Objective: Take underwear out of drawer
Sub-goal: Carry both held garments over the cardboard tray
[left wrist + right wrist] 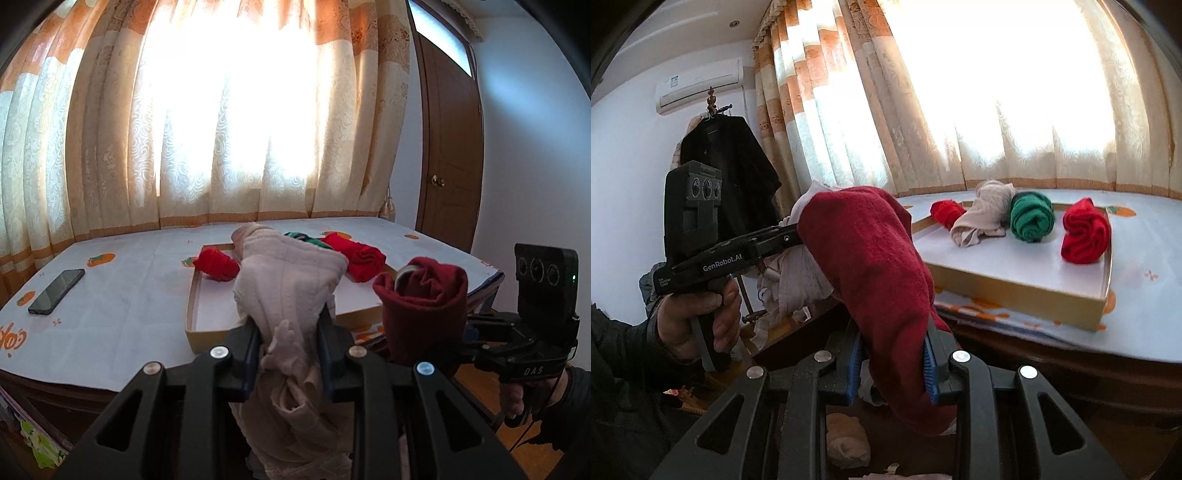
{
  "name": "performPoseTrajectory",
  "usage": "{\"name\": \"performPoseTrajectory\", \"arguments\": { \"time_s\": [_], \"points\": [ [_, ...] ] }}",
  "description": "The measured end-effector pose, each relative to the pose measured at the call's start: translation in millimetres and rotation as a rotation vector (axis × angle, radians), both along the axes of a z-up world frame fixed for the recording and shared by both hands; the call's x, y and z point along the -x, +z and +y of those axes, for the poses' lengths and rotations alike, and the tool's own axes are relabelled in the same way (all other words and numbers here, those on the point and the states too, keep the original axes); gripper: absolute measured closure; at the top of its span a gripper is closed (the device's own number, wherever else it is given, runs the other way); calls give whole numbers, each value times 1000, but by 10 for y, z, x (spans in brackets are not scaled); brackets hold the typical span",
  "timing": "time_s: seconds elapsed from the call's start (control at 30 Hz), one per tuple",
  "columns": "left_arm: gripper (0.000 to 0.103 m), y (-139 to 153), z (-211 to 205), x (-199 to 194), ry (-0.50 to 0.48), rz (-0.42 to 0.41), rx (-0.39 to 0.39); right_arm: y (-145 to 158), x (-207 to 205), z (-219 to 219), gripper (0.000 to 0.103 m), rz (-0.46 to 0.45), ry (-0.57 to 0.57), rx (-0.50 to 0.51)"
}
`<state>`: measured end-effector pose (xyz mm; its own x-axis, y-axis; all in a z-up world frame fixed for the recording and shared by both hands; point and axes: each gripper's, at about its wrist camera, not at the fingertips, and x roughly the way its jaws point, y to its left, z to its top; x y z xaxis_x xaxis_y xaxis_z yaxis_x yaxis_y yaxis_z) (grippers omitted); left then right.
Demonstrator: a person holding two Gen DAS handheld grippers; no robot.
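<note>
My left gripper is shut on a pale beige underwear, which bunches up past the fingers and hangs down below them. My right gripper is shut on a dark red underwear, held up in front of the table's edge. Each view shows the other gripper: the right gripper with its dark red roll, and the left gripper with the beige cloth. A shallow cardboard tray on the table holds two red rolls, a green roll and a beige piece.
A black phone lies on the table's left part. Curtains hang behind the table, with a brown door at the right. A black coat hangs on a stand. Another pale cloth lies low in the dark space below my right fingers.
</note>
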<state>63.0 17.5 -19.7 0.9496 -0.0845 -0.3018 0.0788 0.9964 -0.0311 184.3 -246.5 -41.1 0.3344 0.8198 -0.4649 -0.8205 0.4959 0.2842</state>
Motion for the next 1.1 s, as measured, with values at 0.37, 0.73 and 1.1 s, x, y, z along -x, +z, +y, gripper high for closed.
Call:
{"name": "performPoseTrajectory", "arguments": {
  "time_s": [0.37,0.73,1.1],
  "points": [
    [78,176,29,-130,-1,-21,-24,264,-110,-9,73,-52,-32,27],
    [78,445,24,-372,-22,-44,-39,554,-361,46,73,-96,-84,82],
    [78,681,39,-738,-36,-27,-40,694,-682,72,73,-107,-144,143]
  ]
}}
